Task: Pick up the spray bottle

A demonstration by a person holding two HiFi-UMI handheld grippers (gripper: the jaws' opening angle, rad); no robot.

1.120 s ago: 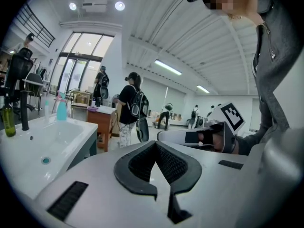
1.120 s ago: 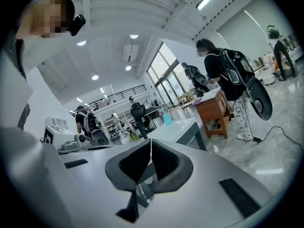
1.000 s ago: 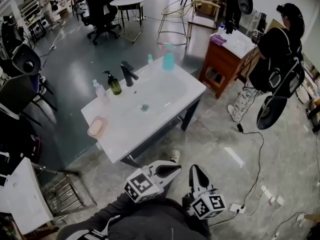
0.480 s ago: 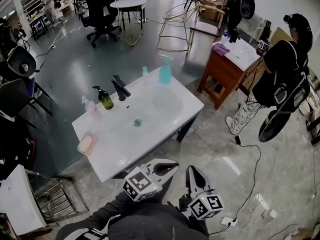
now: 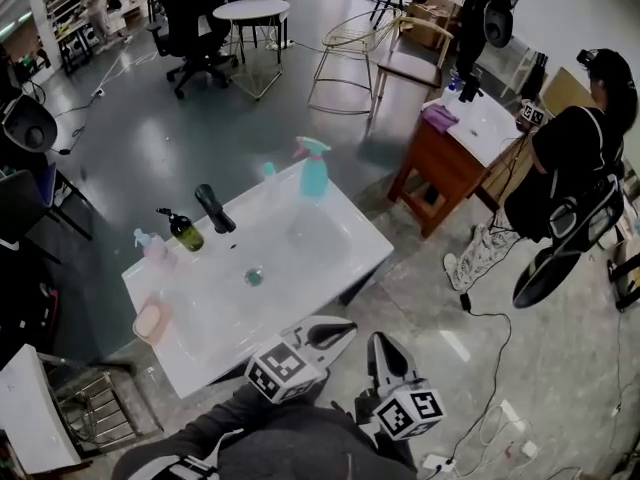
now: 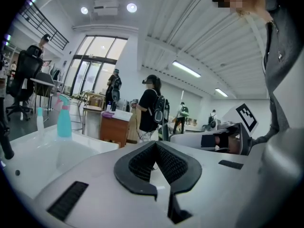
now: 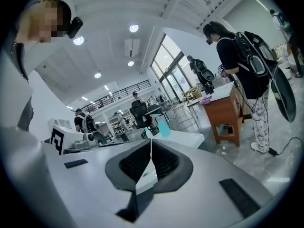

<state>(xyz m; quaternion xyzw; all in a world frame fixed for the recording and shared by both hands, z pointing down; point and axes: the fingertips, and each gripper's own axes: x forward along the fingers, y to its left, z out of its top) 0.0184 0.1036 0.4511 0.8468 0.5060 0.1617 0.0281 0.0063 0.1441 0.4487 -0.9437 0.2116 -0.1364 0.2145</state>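
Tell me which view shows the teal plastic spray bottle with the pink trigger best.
Left gripper view: the teal plastic spray bottle stands whole, side-on, largest. Head view: smaller, from above, at the white counter's far edge. Right gripper view: tiny, beyond the jaws.

White washbasin (image 5: pixel 338 254): black faucet (image 5: pixel 214 209), dark pump bottle (image 5: pixel 184 232) beside it (upright); wooden desk (image 5: pixel 440 164) behind.
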